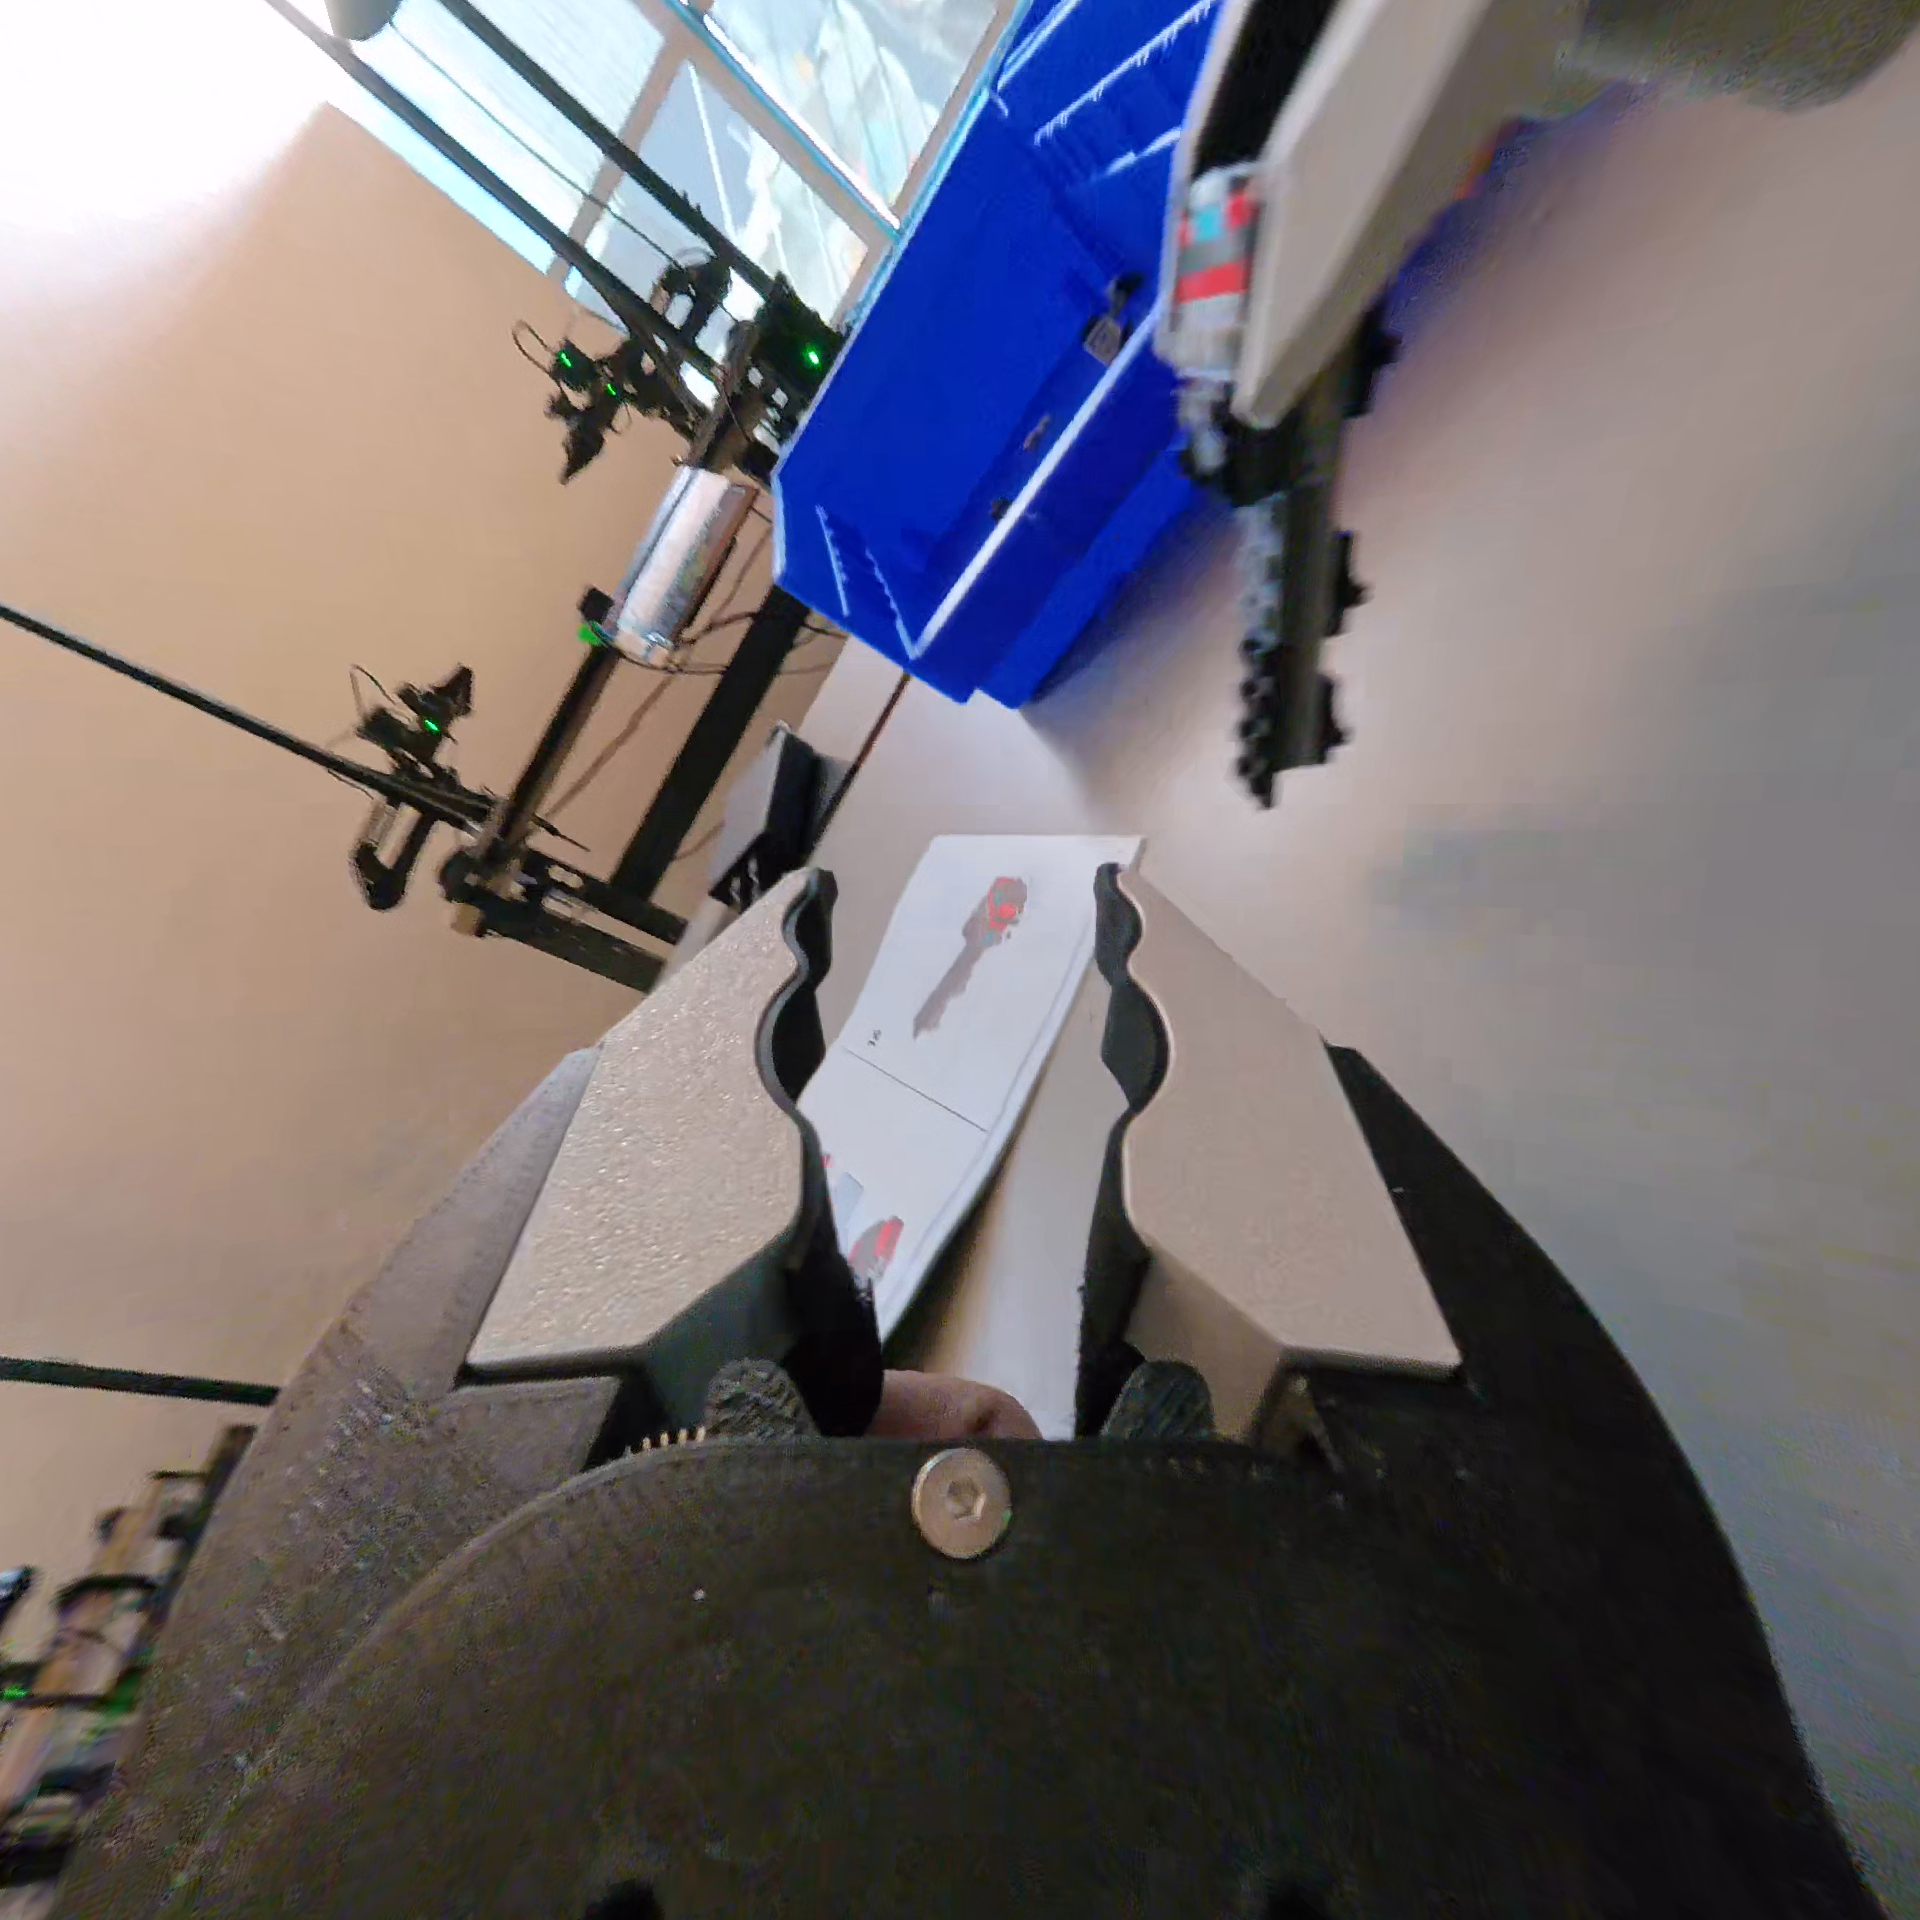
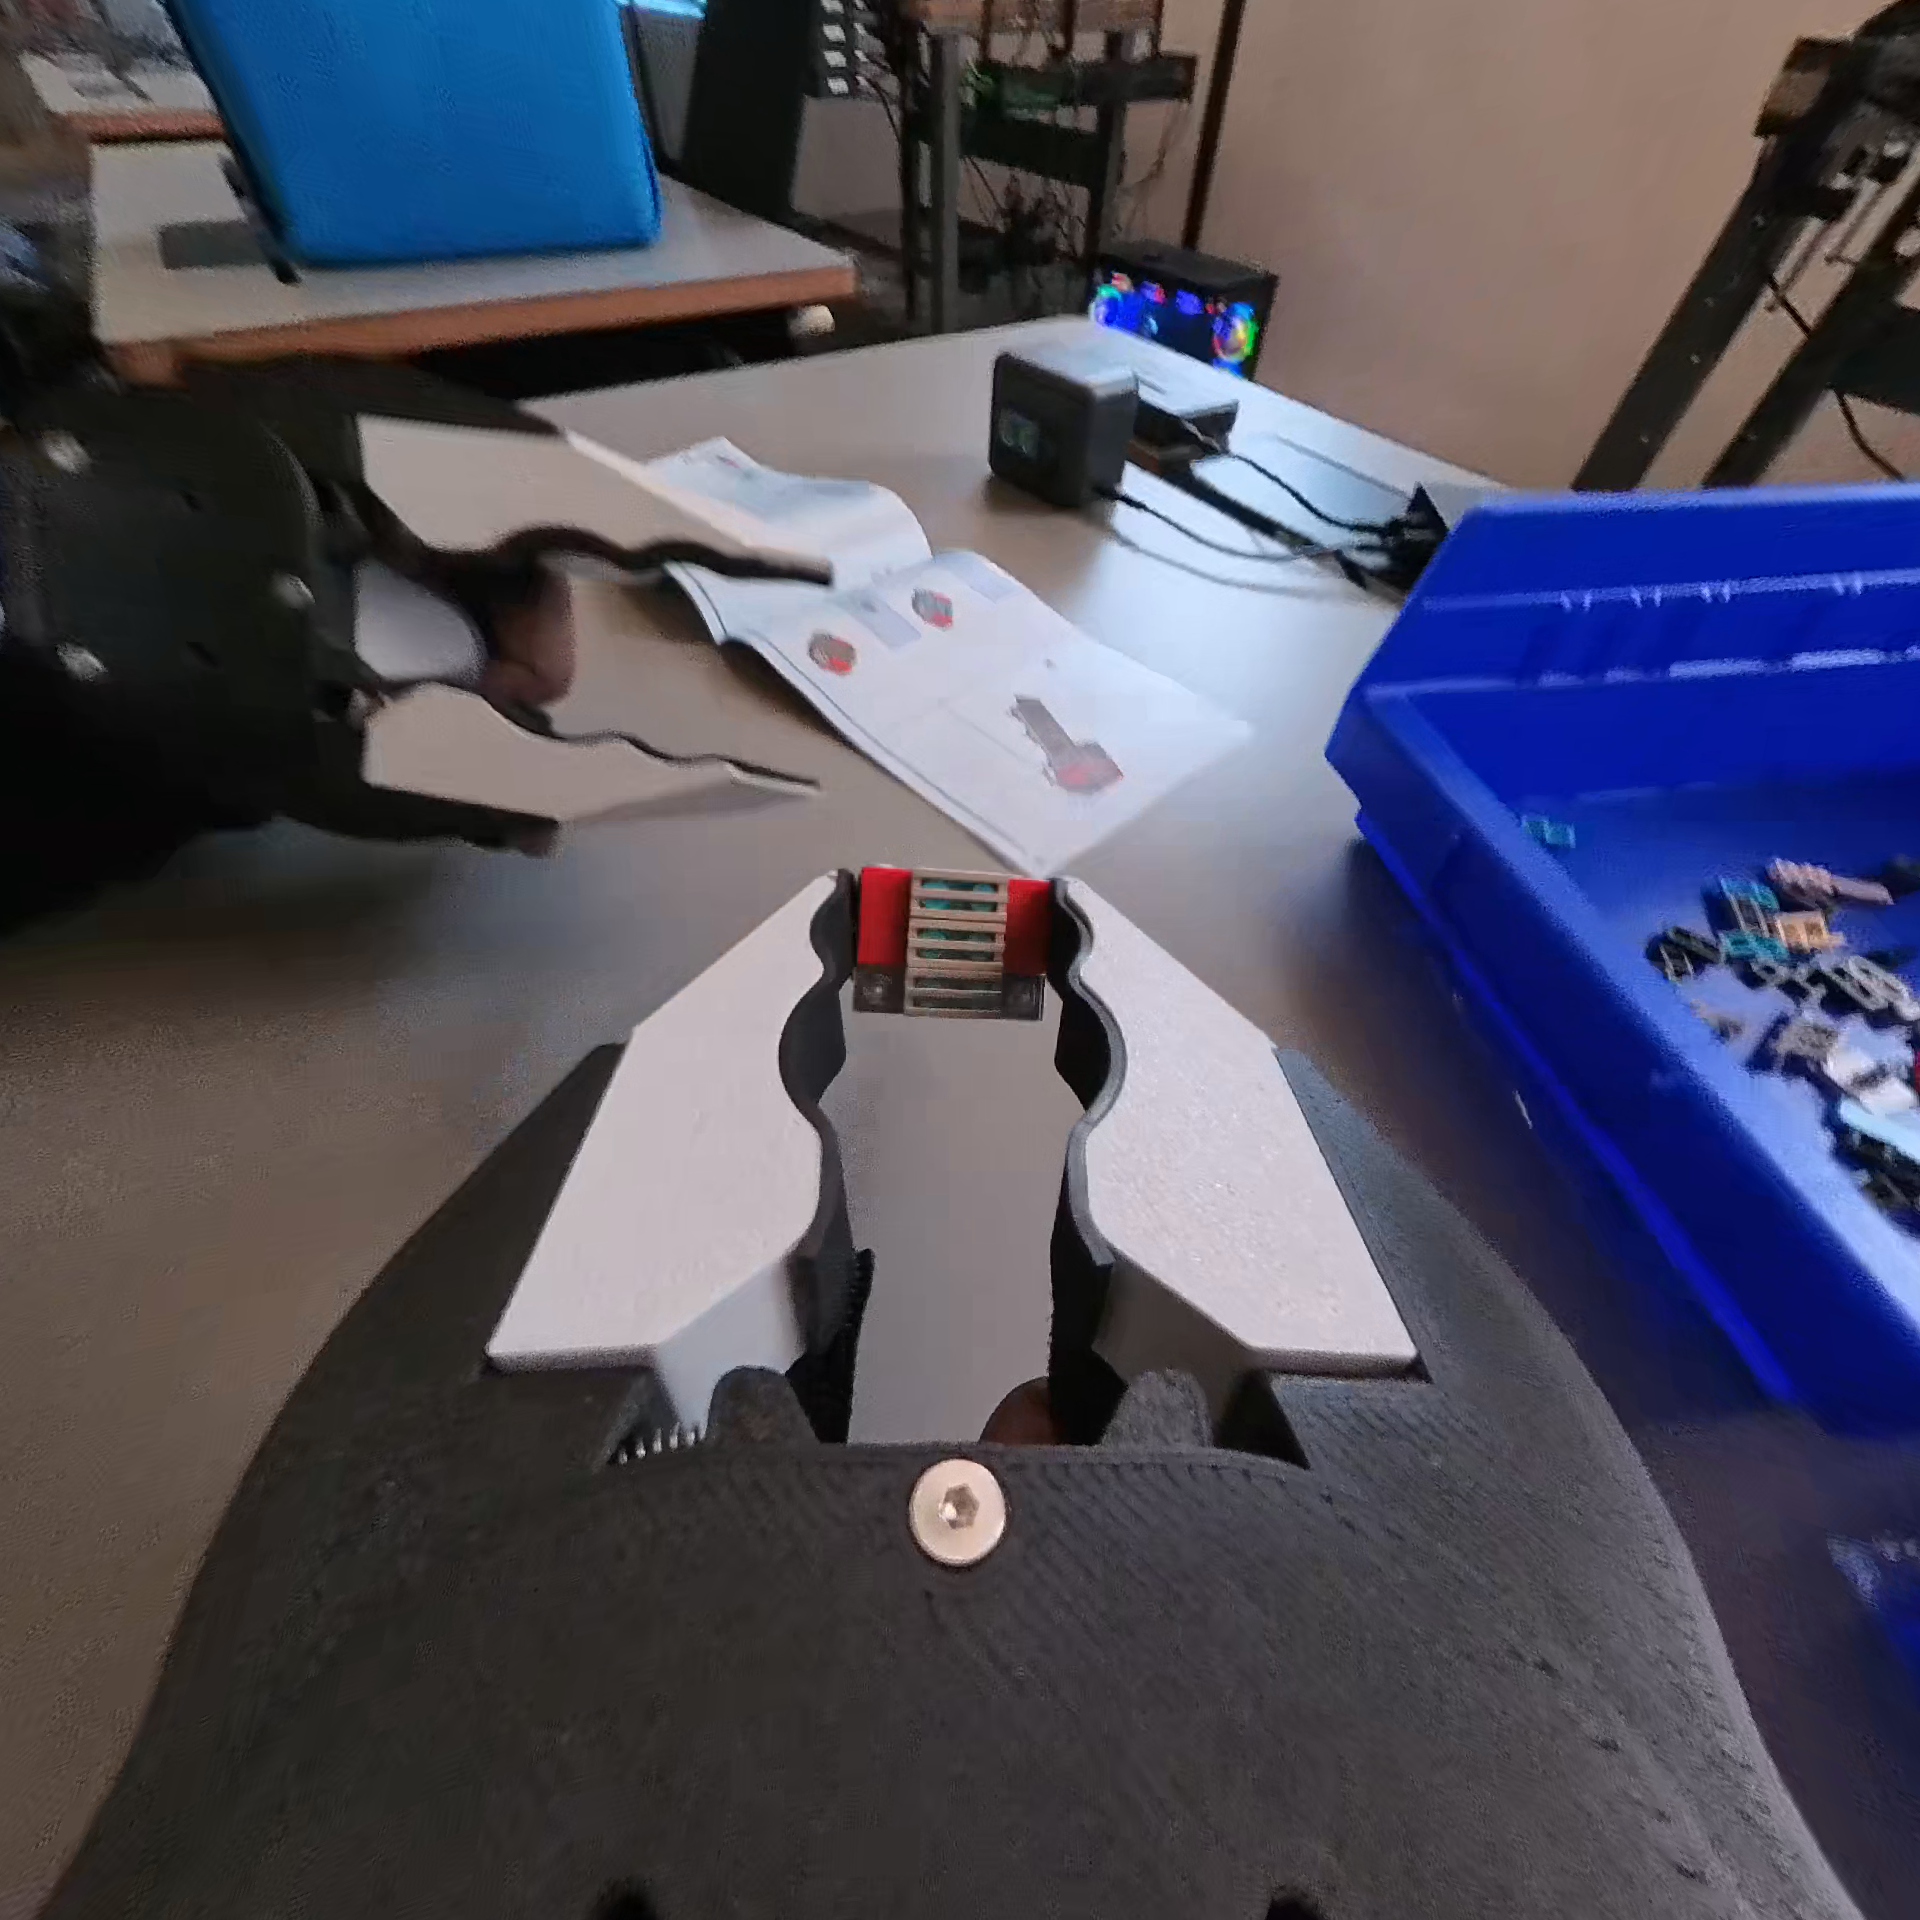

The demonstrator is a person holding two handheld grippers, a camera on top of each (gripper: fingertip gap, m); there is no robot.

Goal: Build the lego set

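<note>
My right gripper (image 2: 951,902) is shut on a small lego model (image 2: 951,940) with red sides and a grey grille over teal, held above the grey table (image 2: 312,1091). In the left wrist view the model (image 1: 1210,260) hangs from the right gripper at the top right, with a long black studded part (image 1: 1294,623) reaching down from it. My left gripper (image 1: 966,899) is open and empty, tilted, over the open instruction booklet (image 1: 966,997). In the right wrist view the left gripper (image 2: 810,675) is blurred at the left, beside the booklet (image 2: 966,686).
A blue bin (image 2: 1558,665) with several loose lego pieces (image 2: 1818,977) stands at the right; it also shows in the left wrist view (image 1: 987,416). A black cube-shaped device (image 2: 1060,426) with cables sits at the table's far side. A black metal frame (image 1: 623,727) stands beyond the edge. One gripper's finger ends stand about 9 cm off the other's.
</note>
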